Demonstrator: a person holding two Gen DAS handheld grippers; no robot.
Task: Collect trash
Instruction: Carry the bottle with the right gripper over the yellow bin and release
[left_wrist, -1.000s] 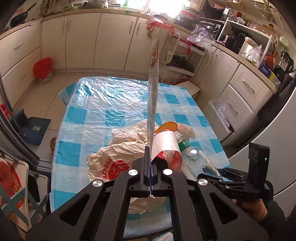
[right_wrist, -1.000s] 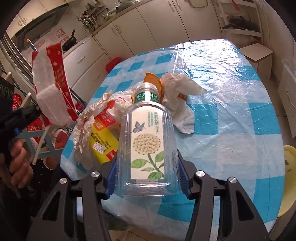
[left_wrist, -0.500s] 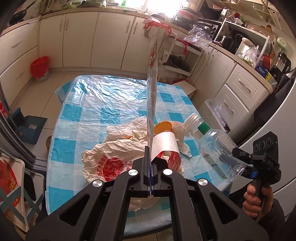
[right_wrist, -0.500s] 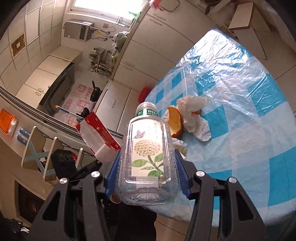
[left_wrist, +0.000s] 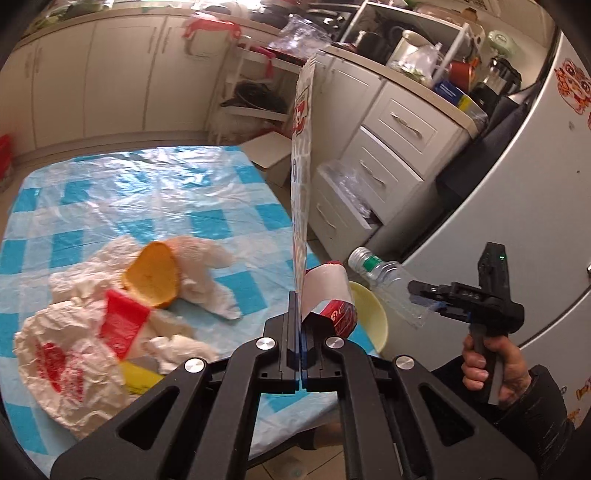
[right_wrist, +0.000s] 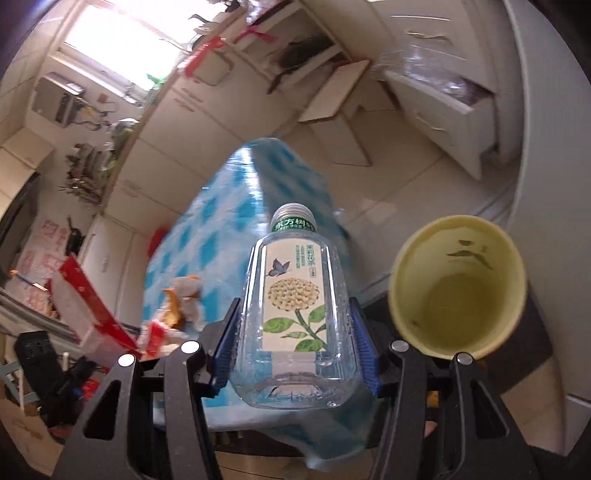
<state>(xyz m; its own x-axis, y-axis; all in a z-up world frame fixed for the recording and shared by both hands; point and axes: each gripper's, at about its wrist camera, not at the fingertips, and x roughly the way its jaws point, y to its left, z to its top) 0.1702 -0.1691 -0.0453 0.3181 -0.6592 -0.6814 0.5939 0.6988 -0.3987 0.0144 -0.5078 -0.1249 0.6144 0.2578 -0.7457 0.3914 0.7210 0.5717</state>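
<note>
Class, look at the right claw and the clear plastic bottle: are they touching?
Touching. The right wrist view shows the bottle clamped in the right claw, both blue pads pressed against its sides.

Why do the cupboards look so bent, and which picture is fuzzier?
Both views use fisheye lenses, which curve straight edges. The right wrist view is fuzzier: the table smears with motion, the window glares white, yet the bottle stays crisp. The left wrist view is sharper and evenly lit.

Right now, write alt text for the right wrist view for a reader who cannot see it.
The right hand-held gripper clamps an empty clear plastic bottle with a flower label, held beside an open yellow bin. Behind, a blue checked table holds crumpled trash, and the left hand-held gripper holds a red-and-white wrapper.
</note>
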